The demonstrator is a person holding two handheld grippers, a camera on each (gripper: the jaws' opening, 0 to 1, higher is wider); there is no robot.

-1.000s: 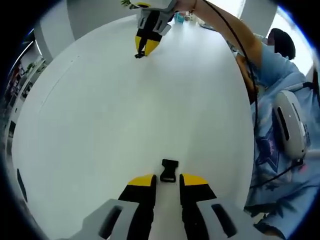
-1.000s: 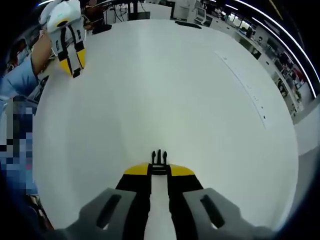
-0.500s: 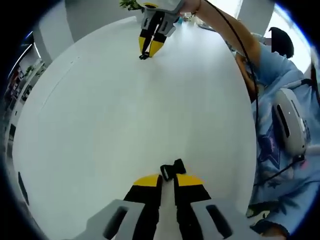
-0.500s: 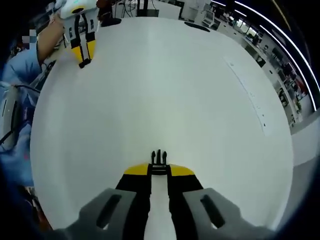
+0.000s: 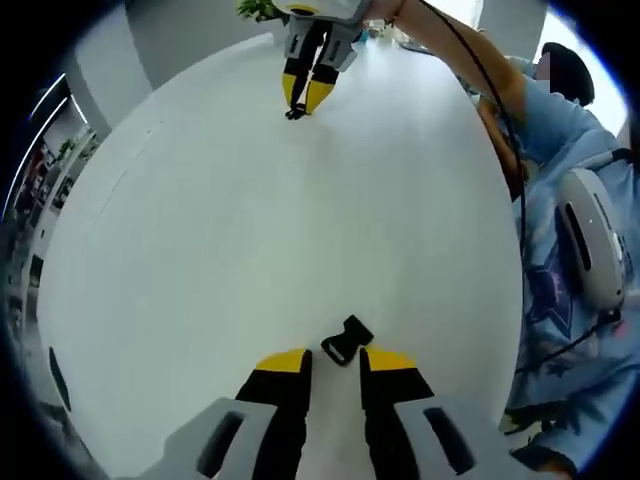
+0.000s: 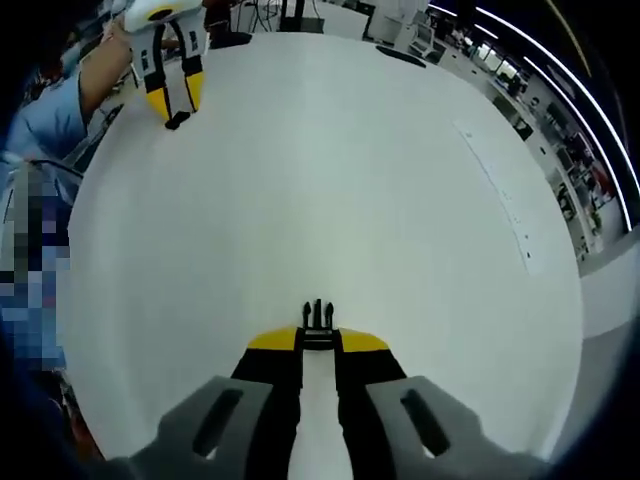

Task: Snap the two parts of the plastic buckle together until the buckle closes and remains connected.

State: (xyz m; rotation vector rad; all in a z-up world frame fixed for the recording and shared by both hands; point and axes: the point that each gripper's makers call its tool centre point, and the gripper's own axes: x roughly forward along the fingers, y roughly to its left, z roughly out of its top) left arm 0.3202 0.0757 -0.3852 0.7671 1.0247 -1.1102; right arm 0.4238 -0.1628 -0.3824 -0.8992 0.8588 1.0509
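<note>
Big white round-ish worktop (image 5: 250, 220), totally plain surface with a faint seam line running near one edge. One black buckle piece (image 5: 345, 340), the socket half, sits tilted on it just past the tips of the left hand-held gripper (image 5: 335, 362), apparently lying flat on the worktop.

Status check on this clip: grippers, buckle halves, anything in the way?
Right gripper shut on pronged half. Left gripper open, socket half loose on table at its tips. Halves apart, not snapped. Nothing between them.
</note>
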